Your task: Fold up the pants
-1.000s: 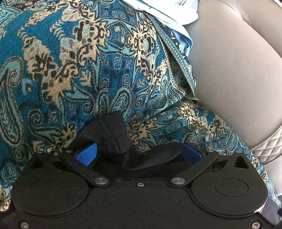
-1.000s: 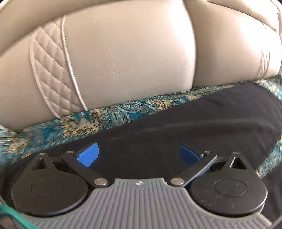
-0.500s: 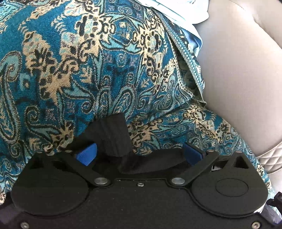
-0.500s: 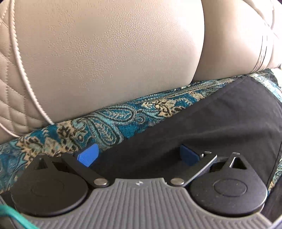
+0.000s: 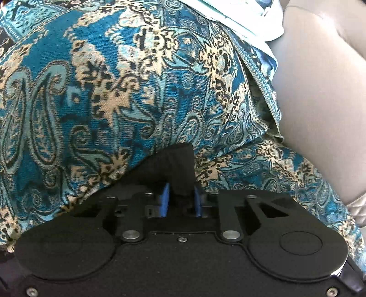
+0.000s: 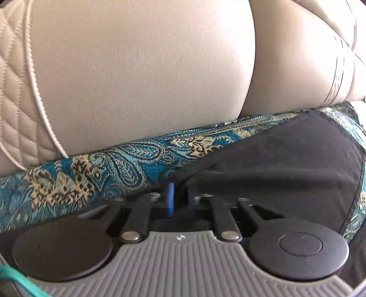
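Observation:
The black pants (image 5: 180, 160) lie on a teal paisley throw (image 5: 114, 91). In the left wrist view a narrow corner of them sticks up between the blue pads (image 5: 165, 200). My left gripper (image 5: 181, 190) has its jaws closing, and the pads pinch that corner. In the right wrist view the pants (image 6: 286, 164) spread out to the right over the throw (image 6: 103, 173). My right gripper (image 6: 180, 190) is shut on their near edge, where the cloth bunches into a fold between the pads. Most of the pants are hidden below both grippers.
A beige leather sofa back (image 6: 148, 80) with quilted side panels rises close behind the throw; its cushion (image 5: 320, 114) also shows in the left wrist view. A pale blue cloth (image 5: 240, 20) lies at the top there. A green cable (image 6: 20, 283) crosses the right gripper's lower left corner.
Both grippers have gone from wide open to closed, each pinching black pants fabric. The right one has also moved in lower towards the sofa back.

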